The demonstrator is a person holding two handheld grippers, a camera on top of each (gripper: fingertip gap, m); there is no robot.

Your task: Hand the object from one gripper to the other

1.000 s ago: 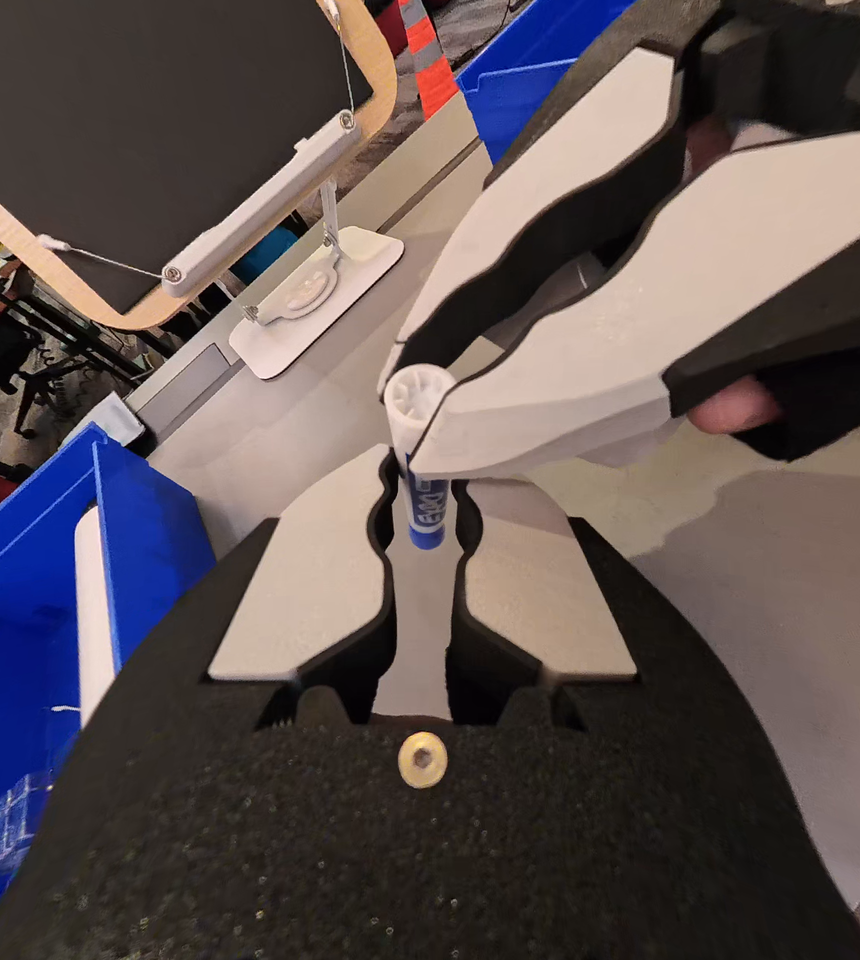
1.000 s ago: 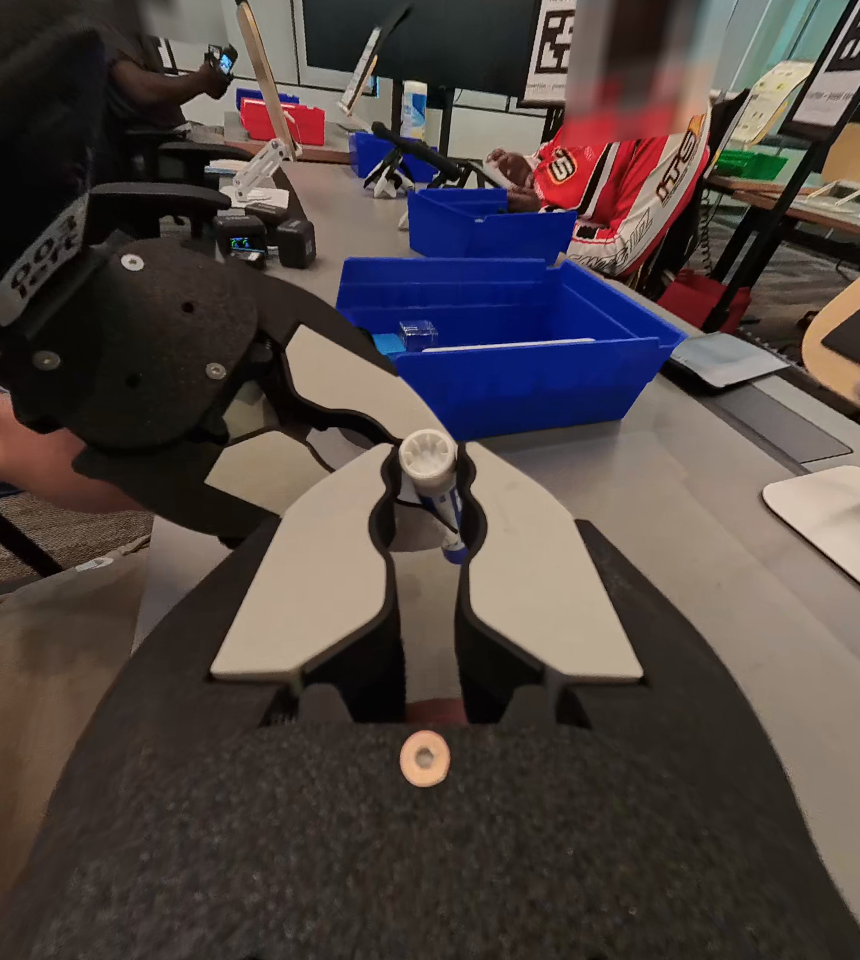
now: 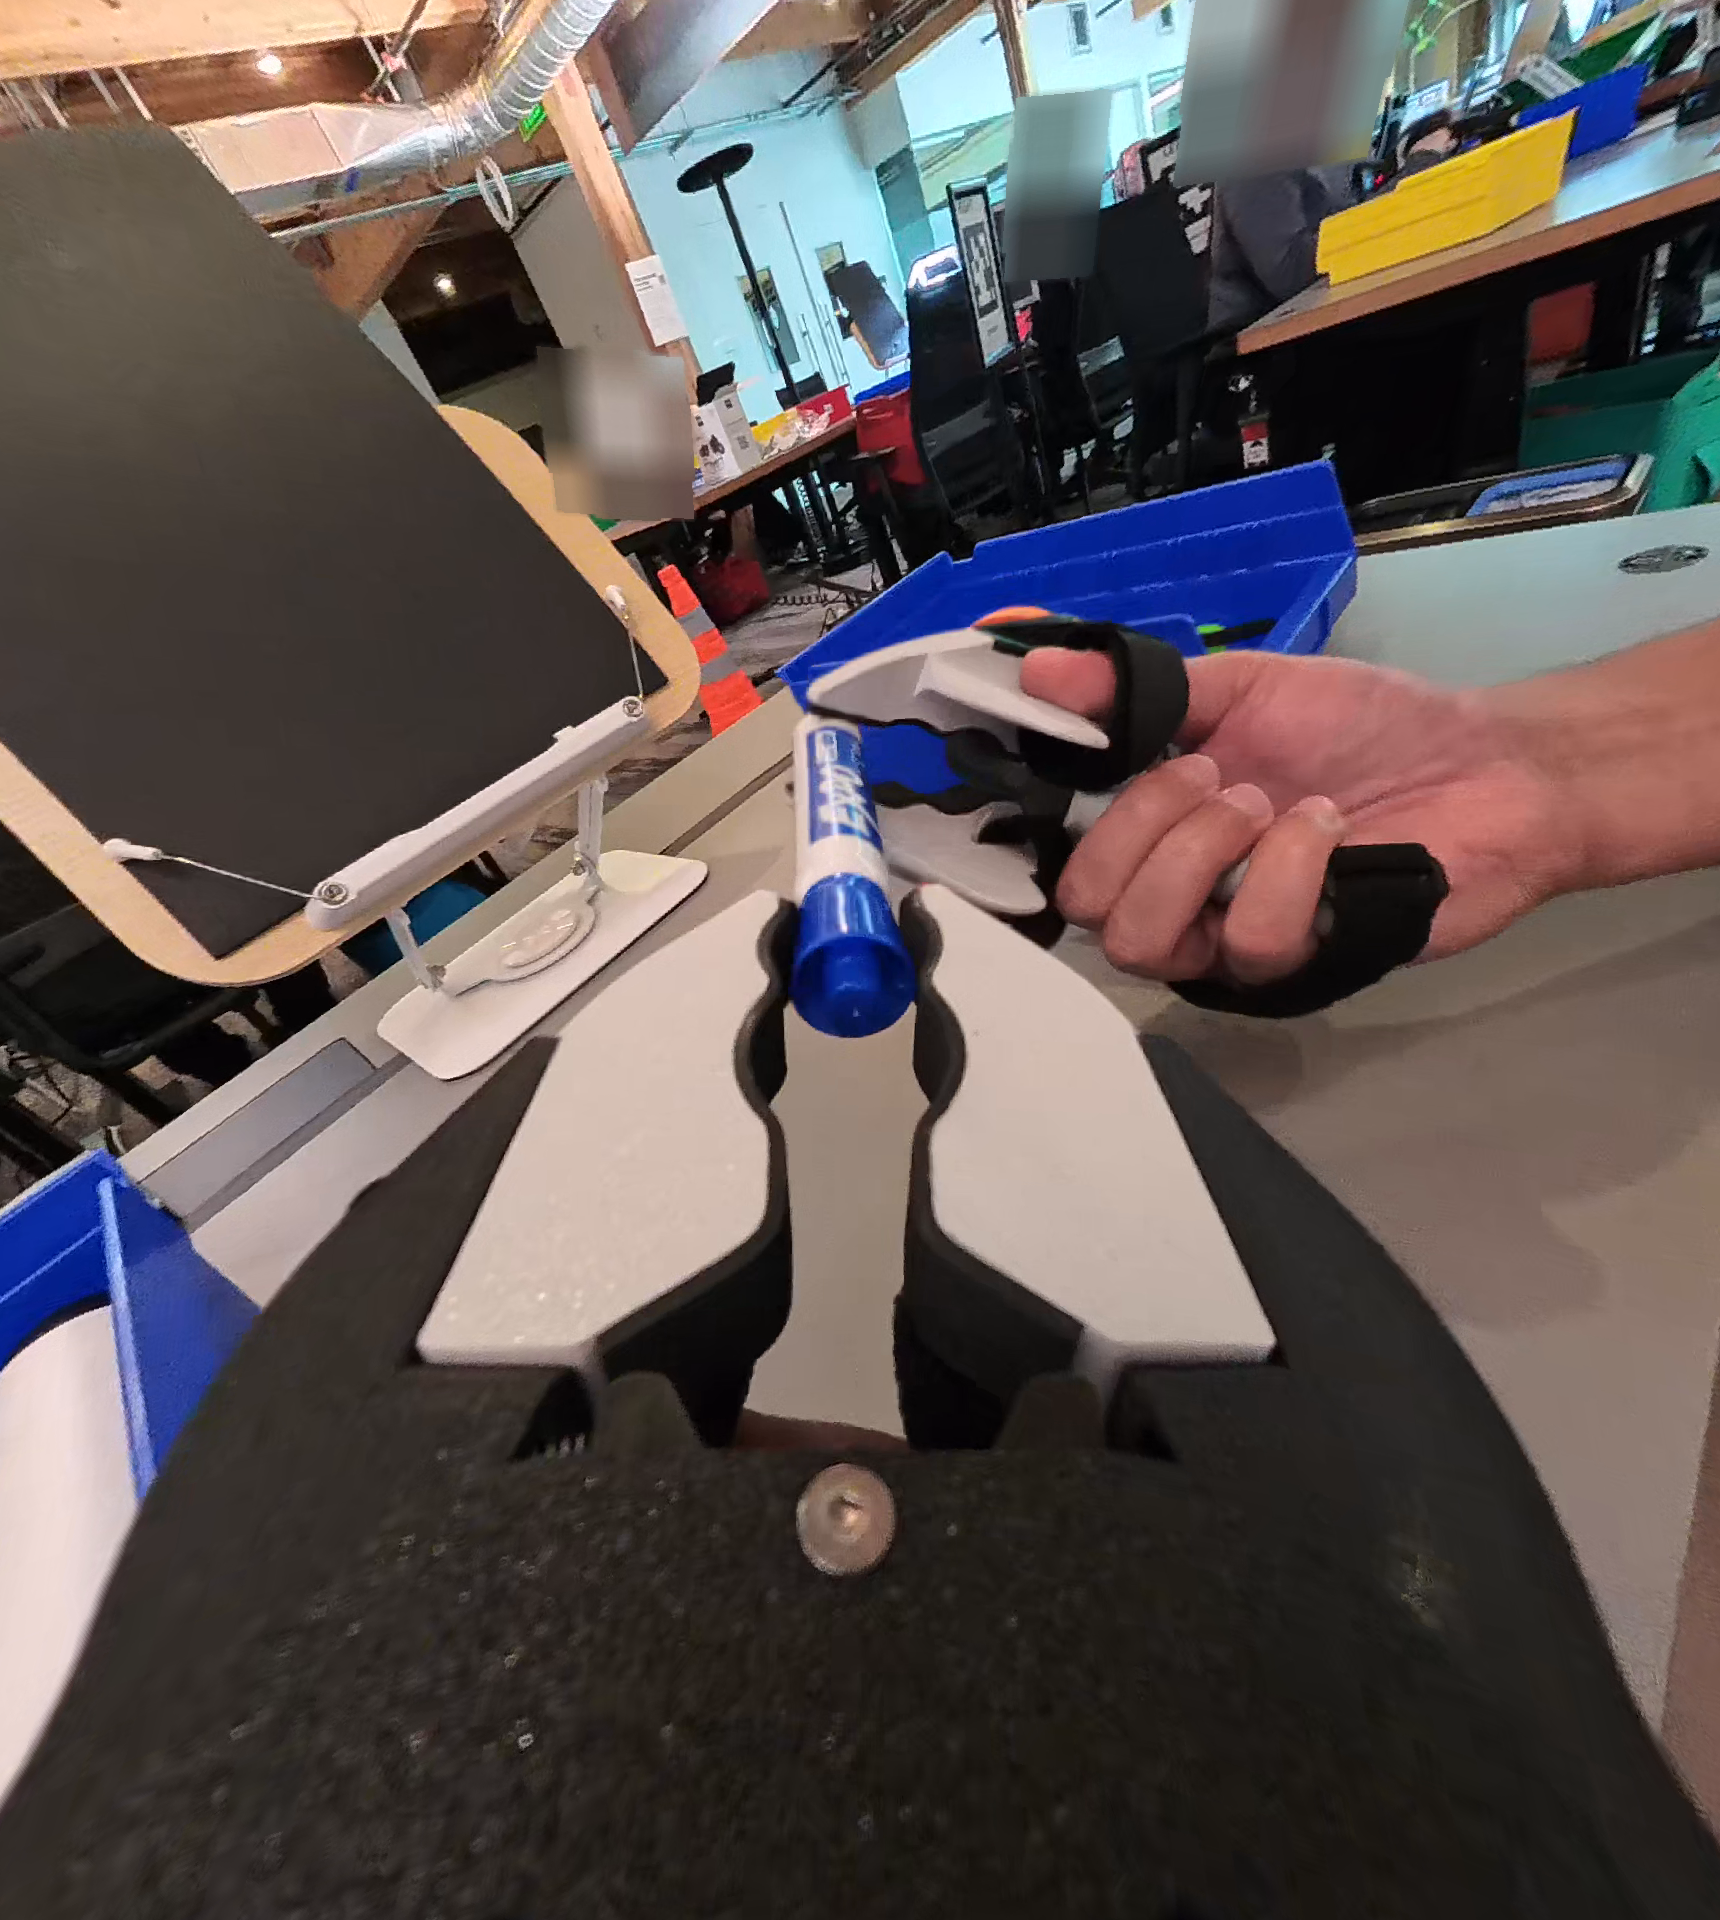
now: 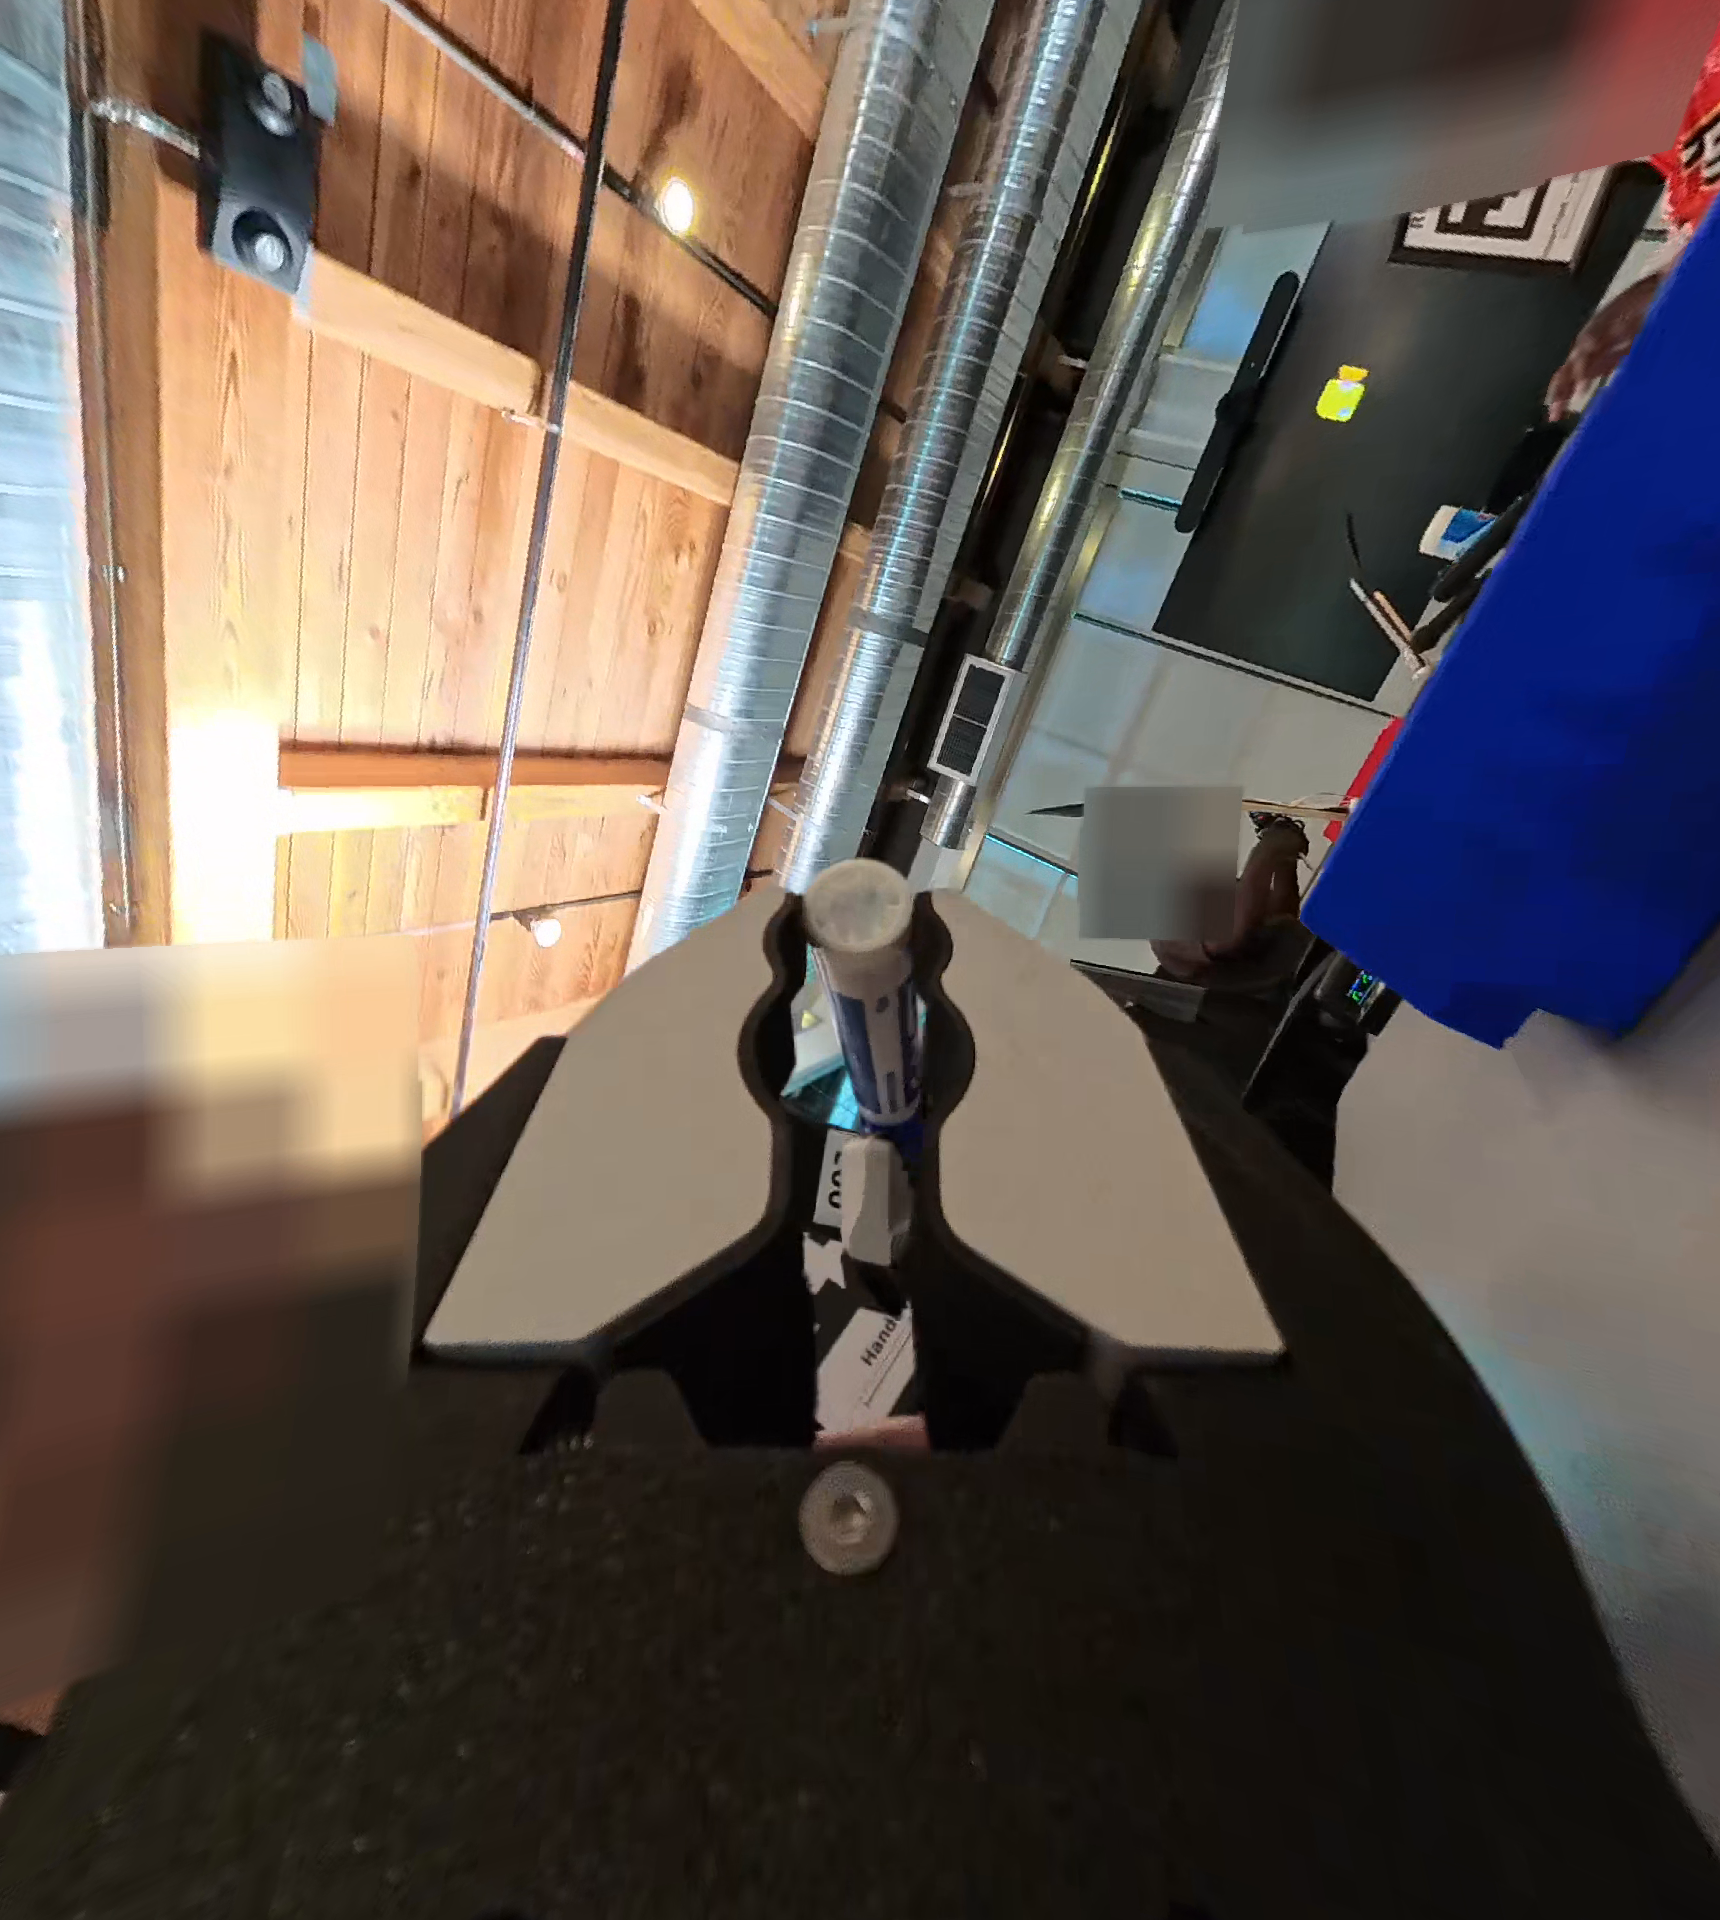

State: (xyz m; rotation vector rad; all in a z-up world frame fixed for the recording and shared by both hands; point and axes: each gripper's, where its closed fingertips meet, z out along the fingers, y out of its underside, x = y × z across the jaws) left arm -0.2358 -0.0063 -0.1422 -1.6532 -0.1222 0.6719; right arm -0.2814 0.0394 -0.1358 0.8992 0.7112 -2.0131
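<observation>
A white marker (image 3: 840, 810) with a blue cap spans both grippers above the grey table (image 3: 1407, 1143). In the left wrist view my left gripper (image 3: 851, 920) is shut on the blue cap end, which points at the camera. My right gripper (image 3: 840, 717), held by a hand, grips the marker's white far end from the right. In the right wrist view my right gripper (image 4: 856, 914) points up at the ceiling and is shut on the marker (image 4: 877, 1029), whose round white end sits between the fingertips.
A blue bin (image 3: 1147, 561) lies behind the right gripper and fills the right edge of the right wrist view (image 4: 1614, 623). Another blue bin (image 3: 108, 1299) with a white roll is at lower left. A dark board (image 3: 212, 520) on a white stand (image 3: 544, 935) stands at left. The gap from one gripper's tips to the other's is roughly 7 centimeters.
Both grippers have turned while holding the marker. The right gripper has swung out to the right and now points at the ceiling. The marker's blue cap now faces the left camera.
</observation>
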